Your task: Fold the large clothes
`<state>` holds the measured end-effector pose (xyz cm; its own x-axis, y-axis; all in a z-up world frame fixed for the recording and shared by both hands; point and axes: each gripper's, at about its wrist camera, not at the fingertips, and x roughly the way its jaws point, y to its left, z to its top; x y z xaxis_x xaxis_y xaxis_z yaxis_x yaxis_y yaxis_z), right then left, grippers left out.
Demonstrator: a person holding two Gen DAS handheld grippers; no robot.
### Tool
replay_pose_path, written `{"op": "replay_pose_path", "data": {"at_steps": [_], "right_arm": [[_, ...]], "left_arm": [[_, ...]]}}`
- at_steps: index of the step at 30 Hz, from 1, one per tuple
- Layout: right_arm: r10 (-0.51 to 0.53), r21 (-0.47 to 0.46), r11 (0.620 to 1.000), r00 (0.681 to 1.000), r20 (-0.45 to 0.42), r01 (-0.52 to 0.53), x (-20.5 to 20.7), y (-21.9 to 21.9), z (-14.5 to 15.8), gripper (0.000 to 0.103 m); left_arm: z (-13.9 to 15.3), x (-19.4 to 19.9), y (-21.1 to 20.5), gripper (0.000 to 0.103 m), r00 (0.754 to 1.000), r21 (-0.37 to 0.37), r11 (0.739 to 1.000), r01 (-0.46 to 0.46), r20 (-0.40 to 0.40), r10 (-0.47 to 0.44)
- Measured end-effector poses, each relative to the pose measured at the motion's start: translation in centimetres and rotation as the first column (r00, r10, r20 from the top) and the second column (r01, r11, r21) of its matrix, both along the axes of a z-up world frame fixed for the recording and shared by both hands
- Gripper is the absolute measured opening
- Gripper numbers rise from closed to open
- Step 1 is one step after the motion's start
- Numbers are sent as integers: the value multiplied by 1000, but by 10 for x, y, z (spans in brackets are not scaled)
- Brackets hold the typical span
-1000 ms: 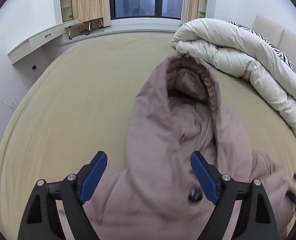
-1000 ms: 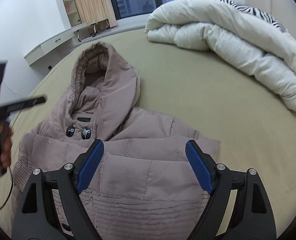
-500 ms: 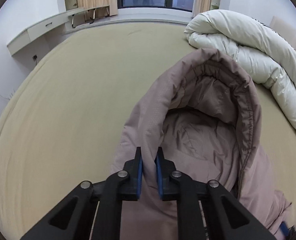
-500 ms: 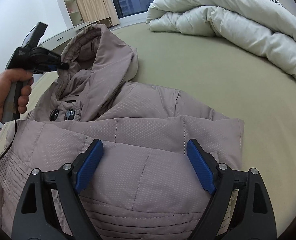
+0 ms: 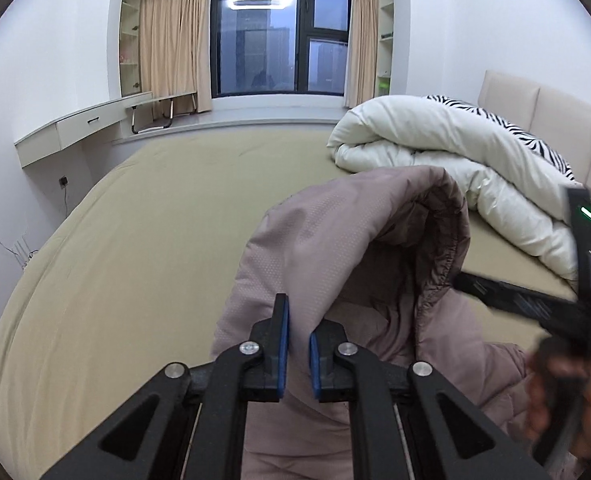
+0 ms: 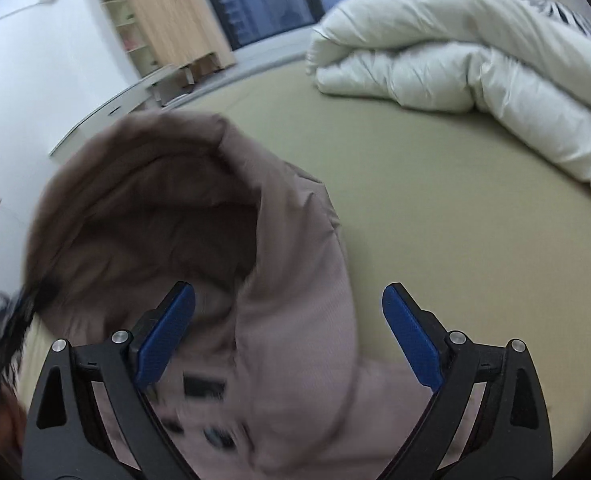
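A mauve padded jacket lies on the bed with its hood [image 5: 355,240] raised. My left gripper [image 5: 297,320] is shut on the hood's left rim, and the fabric runs up between its blue pads. My right gripper [image 6: 289,300] hangs over the hood's right side [image 6: 295,320]. Its jaws are opening, and the quilted cloth lies between them without touching the pads. The jacket's dark buttons [image 6: 215,436] show blurred below. In the left wrist view a person's hand [image 5: 555,396] holds the right tool at the far right, smeared by motion.
An olive sheet [image 5: 135,260] covers the bed. A rolled white duvet [image 5: 455,168] with a zebra-print side lies at the back right against a beige headboard [image 5: 555,120]. A wall desk [image 5: 75,128] and a dark window [image 5: 279,36] stand beyond the bed.
My left gripper has closed on the hood's rim and lifted it off the sheet. My right gripper has swung from the jacket's body up to the hood, and its jaws stand wider.
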<state>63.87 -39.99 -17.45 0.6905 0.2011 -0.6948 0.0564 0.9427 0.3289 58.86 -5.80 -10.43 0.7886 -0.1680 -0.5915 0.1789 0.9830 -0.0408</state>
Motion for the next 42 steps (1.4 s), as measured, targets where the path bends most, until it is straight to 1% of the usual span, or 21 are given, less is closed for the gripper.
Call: {"op": "replay_pose_path", "data": {"at_steps": [3, 4, 5, 6, 7, 9, 13, 15, 18, 21, 24, 26, 27, 29, 33, 35, 36, 37, 39, 41, 42], "right_arm": [[7, -6, 1000, 1000, 20, -7, 28, 25, 1, 96], [-1, -21, 1000, 1000, 1, 1, 36, 30, 0, 89], [-23, -17, 1000, 999, -27, 23, 45, 31, -3, 77], [-38, 35, 999, 997, -72, 41, 54, 27, -9, 41], [-44, 69, 996, 993, -111, 52, 61, 24, -13, 23], [-89, 127, 986, 986, -139, 106, 59, 11, -17, 15], [-88, 119, 989, 996, -25, 90, 21, 3, 9, 11], [-73, 118, 991, 996, 57, 66, -15, 2, 29, 11], [-21, 9, 1000, 984, 177, 20, -86, 9, 54, 11], [13, -47, 999, 973, 231, -3, -163, 16, 51, 11], [-2, -14, 1000, 979, 202, 5, -216, 17, 23, 11], [-5, -27, 1000, 988, 155, 9, -242, 24, -7, 11], [2, -49, 999, 995, 96, 3, -254, 30, -30, 11], [-12, -4, 1000, 1000, -5, 12, -276, 28, -61, 11], [-38, 46, 998, 998, -47, 41, -320, 15, -79, 14], [-52, 20, 998, 998, -36, 53, -329, 6, -68, 18], [-54, 13, 998, 999, -8, 54, -327, 2, -58, 28], [-55, 12, 998, 998, 17, 55, -331, 0, -48, 57], [-50, 40, 998, 994, 101, 46, -322, -2, -22, 89], [-25, 37, 999, 984, 176, 18, -304, 3, 3, 89], [2, -8, 1000, 980, 199, 0, -287, 9, 15, 89]], "left_arm": [[0, -8, 9, 10, 1000, -26, 1000, 2, 1, -2], [0, -9, 10, 10, 1000, -29, 1000, 0, 3, 0], [1, -11, 14, 10, 1000, -36, 999, -3, 1, 3], [0, -11, 17, 10, 1000, -46, 999, -8, -5, 8], [1, -10, 19, 10, 1000, -54, 998, -11, -12, 10], [1, -13, 25, 9, 1000, -79, 997, -12, -22, 10], [10, -33, 29, 9, 1000, -106, 994, -1, -14, -1], [14, -49, 34, 9, 1000, -138, 990, 3, -20, -6], [17, -84, 45, 9, 1000, -191, 981, 5, -27, -10], [10, -129, 53, 9, 999, -227, 974, 1, -40, -10], [-16, -171, 57, 9, 994, -274, 962, -17, -112, -14], [-39, -189, 56, 9, 985, -259, 965, -40, -175, -7], [-53, -196, 56, 9, 974, -250, 967, -45, -227, -13], [-71, -211, 59, 9, 955, -232, 970, -66, -295, -6], [-70, -237, 81, 14, 934, -258, 956, -138, -354, 40], [-45, -237, 82, 14, 953, -271, 955, -123, -302, 37], [-27, -233, 76, 15, 965, -263, 960, -100, -262, 29], [-10, -228, 69, 16, 974, -271, 960, -68, -226, 6], [20, -213, 50, 28, 988, -284, 959, -4, -151, -40], [42, -189, 27, 32, 994, -255, 966, 45, -84, -68], [47, -177, 17, 32, 995, -235, 970, 56, -65, -73]]}}
